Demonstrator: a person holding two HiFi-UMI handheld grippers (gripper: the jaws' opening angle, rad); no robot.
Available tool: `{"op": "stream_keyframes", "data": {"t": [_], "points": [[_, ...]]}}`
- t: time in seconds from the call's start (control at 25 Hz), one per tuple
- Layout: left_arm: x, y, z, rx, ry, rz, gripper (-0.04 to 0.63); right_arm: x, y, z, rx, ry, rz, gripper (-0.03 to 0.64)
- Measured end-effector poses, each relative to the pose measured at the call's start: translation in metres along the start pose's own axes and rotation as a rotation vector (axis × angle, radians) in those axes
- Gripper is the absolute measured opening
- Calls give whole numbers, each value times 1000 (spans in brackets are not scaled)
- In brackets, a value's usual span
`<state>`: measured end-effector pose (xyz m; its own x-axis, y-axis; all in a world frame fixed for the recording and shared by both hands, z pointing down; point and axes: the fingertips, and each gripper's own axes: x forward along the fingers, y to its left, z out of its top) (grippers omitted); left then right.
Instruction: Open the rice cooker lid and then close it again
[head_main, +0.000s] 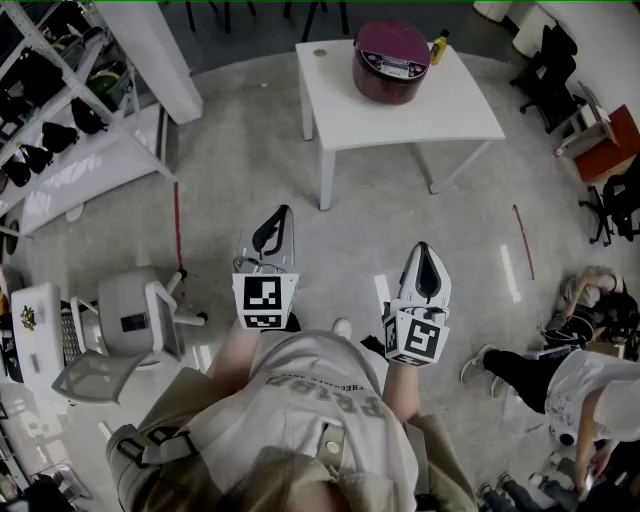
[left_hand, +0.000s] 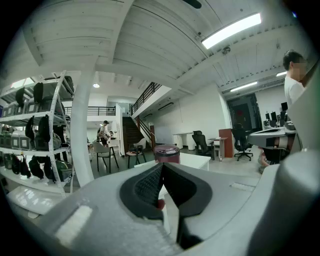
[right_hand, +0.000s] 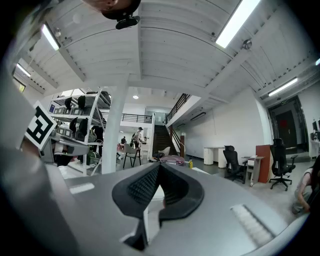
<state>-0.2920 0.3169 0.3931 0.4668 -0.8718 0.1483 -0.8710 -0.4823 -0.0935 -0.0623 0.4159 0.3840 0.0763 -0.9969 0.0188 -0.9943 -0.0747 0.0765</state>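
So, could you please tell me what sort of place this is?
Probably an open-plan office or lab: swivel office chairs, metal shelving stacked with gear, and a staircase up to a mezzanine.

— Where's the rice cooker?
— The rice cooker (head_main: 391, 62) stands upright on the far part of the white table (head_main: 440, 105). It's round and dark maroon.
— Is the lid up?
— No, its lid (head_main: 390, 40) lies flat and shut. A pale control panel (head_main: 400, 70) on the front faces this way.
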Motion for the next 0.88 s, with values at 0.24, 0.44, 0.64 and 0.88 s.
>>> {"op": "stream_keyframes", "data": {"t": [0.24, 0.44, 0.64, 0.88], "points": [[4, -5, -1, 2, 7, 5, 9, 2, -6, -1, -7, -2, 8, 0], [5, -7, -3, 6, 16, 5, 10, 3, -5, -3, -18, 5, 18, 0], [8, -12, -2, 11, 19, 19, 10, 5, -15, -7, 33, 7, 27, 0], [14, -12, 1, -5, 26, 27, 218, 9, -30, -2, 142, -29, 49, 146]]}}
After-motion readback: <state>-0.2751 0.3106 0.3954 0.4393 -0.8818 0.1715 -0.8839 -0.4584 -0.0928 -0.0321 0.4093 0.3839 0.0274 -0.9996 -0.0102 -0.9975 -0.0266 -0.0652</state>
